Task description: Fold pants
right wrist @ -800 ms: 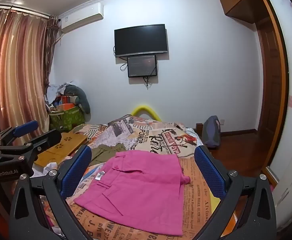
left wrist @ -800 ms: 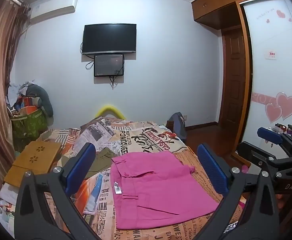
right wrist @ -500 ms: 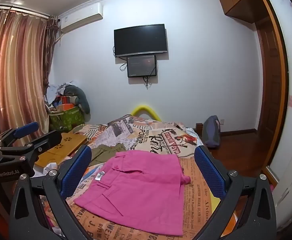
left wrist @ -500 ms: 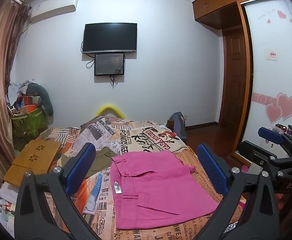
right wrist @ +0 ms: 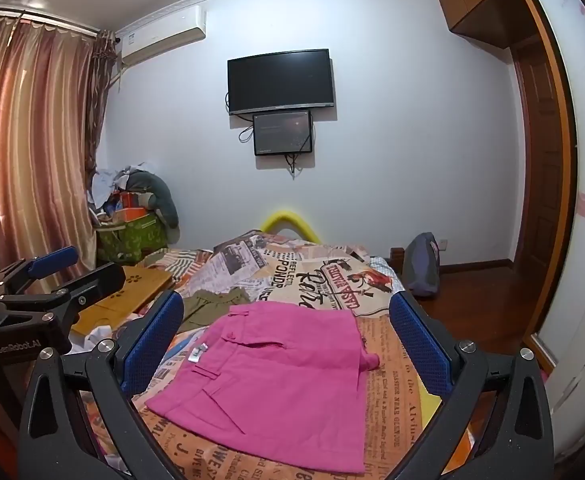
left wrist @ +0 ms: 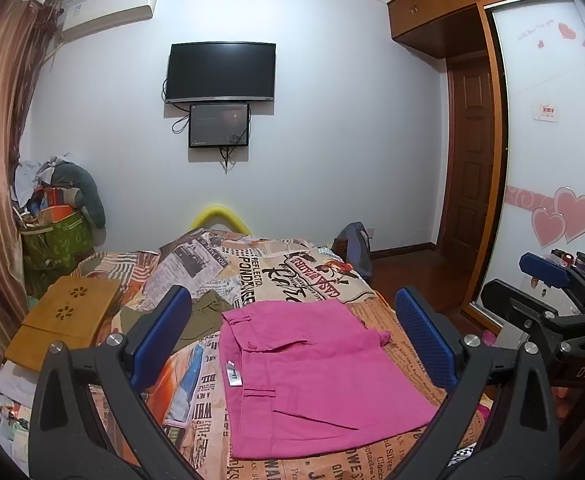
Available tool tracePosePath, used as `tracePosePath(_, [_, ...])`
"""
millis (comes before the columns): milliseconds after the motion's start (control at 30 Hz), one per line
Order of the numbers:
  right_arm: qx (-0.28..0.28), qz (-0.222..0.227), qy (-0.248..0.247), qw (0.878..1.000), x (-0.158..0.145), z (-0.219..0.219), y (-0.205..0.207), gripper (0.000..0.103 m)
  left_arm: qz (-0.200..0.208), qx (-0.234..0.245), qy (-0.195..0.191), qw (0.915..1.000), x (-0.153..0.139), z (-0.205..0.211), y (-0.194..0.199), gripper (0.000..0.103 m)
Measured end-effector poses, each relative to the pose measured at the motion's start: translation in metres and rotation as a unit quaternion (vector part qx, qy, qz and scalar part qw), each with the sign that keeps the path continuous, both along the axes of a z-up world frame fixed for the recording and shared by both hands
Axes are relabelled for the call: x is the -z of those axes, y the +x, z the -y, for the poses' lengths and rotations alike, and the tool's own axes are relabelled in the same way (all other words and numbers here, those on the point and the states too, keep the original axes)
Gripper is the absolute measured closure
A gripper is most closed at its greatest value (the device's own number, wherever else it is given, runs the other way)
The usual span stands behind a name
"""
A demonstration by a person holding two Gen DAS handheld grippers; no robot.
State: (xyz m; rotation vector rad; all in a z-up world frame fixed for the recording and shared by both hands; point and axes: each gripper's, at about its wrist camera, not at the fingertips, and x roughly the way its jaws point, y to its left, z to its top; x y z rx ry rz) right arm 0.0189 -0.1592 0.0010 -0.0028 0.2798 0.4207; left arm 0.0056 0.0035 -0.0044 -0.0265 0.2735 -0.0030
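Pink pants [left wrist: 316, 376], already doubled into a compact rectangle, lie flat on the near part of the bed [left wrist: 372, 300], on a bedspread printed like newspaper pages; the waistband with its belt loops and a small white label faces the left side of the left wrist view, and one short corner of cloth sticks out at the right edge of the fold. Just beyond the pants, touching or nearly touching their far left corner, lies a crumpled olive garment [left wrist: 202, 316], and farther left a low wooden lap tray [left wrist: 64, 320] rests on the bedding. Both tools hover above and short of the cloth: the left hand-held gripper [left wrist: 292, 340] has its blue pads spread wide with nothing between them, and the right hand-held gripper [right wrist: 288, 344] stands equally wide and empty — each is visible at the margin of the other's view. Compared with the frames from under a second ago almost nothing has changed: the pants keep the same outline and position, the pads keep the same spread, and only a slight drift of the viewpoint appears. The stillness suggests a pause between steps — either the fold is being judged finished, or a further fold is about to be set up. If another fold is intended, the protruding corner would probably need tucking first, since it spoils an otherwise even edge.
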Motion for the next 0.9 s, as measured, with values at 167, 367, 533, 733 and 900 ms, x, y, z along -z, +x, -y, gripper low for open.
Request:
tracePosePath(167, [0.0, 0.0, -0.001, 1.0, -0.001, 0.0, -0.002, 0.001, 0.001, -0.001, 0.002, 1.0, -0.001, 0.0, 0.001, 0.0])
tracePosePath(367, [-0.001, 0.004, -0.004, 1.0, -0.003, -0.004, 0.003, 0.001, 0.002, -0.001, 0.002, 1.0, 0.0, 0.0, 0.0, 0.0])
tracePosePath(533, [-0.001, 0.005, -0.004, 1.0, -0.003, -0.005, 0.003, 0.001, 0.003, -0.003, 0.004, 1.0, 0.0, 0.001, 0.0, 0.0])
tracePosePath(733, [0.001, 0.009, -0.007, 1.0, -0.004, 0.002, -0.003, 0.001, 0.006, -0.007, 0.006, 0.9999, 0.002, 0.004, 0.0, 0.0])
tracePosePath(900, [0.001, 0.01, -0.007, 1.0, -0.005, 0.001, -0.005, 0.001, 0.007, -0.008, 0.005, 0.9999, 0.001, 0.004, 0.0, 0.0])
